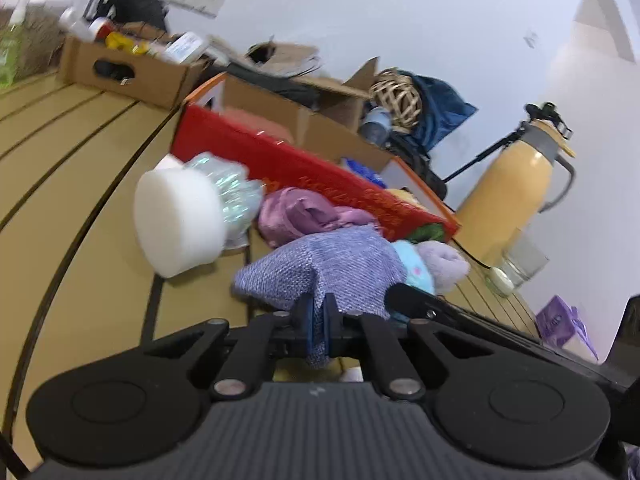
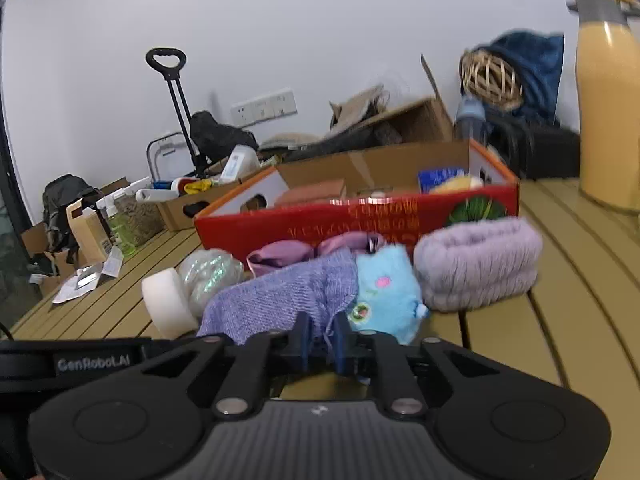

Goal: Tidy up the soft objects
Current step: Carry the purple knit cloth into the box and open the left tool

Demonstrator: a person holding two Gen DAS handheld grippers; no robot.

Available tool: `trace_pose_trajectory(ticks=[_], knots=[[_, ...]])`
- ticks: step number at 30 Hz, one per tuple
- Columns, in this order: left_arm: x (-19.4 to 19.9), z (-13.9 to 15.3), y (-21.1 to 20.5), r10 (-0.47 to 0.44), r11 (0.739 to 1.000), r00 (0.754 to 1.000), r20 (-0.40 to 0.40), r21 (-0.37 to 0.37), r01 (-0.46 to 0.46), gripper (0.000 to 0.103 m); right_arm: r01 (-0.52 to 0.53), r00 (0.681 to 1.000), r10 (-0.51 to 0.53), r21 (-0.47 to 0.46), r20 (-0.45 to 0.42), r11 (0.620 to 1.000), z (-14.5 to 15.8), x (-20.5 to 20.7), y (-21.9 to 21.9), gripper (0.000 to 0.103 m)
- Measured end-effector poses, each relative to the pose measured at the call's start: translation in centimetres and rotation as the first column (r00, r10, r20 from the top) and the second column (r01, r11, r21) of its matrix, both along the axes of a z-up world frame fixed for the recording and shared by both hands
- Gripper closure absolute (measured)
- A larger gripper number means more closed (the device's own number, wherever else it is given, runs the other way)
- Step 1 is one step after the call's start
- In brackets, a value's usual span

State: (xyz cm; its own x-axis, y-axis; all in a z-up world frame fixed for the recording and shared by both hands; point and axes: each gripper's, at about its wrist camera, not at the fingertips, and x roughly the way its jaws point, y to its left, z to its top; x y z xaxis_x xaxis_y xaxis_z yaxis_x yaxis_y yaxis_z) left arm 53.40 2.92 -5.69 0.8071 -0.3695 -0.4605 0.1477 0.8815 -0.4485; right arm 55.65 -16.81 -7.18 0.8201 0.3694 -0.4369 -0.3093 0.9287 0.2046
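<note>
A purple knit cloth [image 1: 328,264] [image 2: 280,296] lies bunched on the slatted wooden table [image 1: 80,160]. My left gripper [image 1: 319,312] is shut on its near edge. My right gripper [image 2: 323,334] pinches another fold of the same cloth, right beside a blue plush toy [image 2: 384,292] [image 1: 414,264]. A rolled lilac towel [image 2: 476,264] sits to the right of the plush. Pink satin fabric [image 1: 296,212] [image 2: 280,252] lies behind the cloth. To the left are a white foam disc [image 1: 180,224] [image 2: 168,304] and an iridescent wad [image 1: 228,188].
A red open cardboard box [image 2: 360,220] [image 1: 304,172] stands right behind the soft things, with more boxes and clutter beyond it. A tall yellow bottle [image 1: 516,192] [image 2: 608,100] and a glass [image 1: 520,260] stand at the right. Papers and spray bottles lie at the far left.
</note>
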Motion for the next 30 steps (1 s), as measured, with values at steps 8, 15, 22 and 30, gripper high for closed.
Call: trace_pose_trajectory(ticks=[8,15,22,30], knots=[[-2.4,4.3,0.2,-0.037,0.999,0.99,0.134,-0.021,0.04,0.098,0.0,0.992,-0.006,0.052,0.124,0.999,4.5,-3.3,-1.0,0.096],[6.4,11.2,0.8,-0.091,0.996,0.986,0.139,0.005,0.091,0.098,-0.018,0.987,0.009,0.055,0.159,0.998,10.7,3.7,-0.8,0.096],[23.1,11.3,-2.4,-0.15,0.983,0.989,-0.012,0.106,0.151,0.098,0.027,1.0,-0.027,-0.001,-0.014,1.0,11.4,19.7,-1.3,0.096],[34.9,4.0,-5.5,-0.094,0.955,0.972,-0.213,0.257,0.149,0.093,0.03,0.932,-0.054,-0.072,-0.359,0.997,3.2,34.1,-1.8,0.091]])
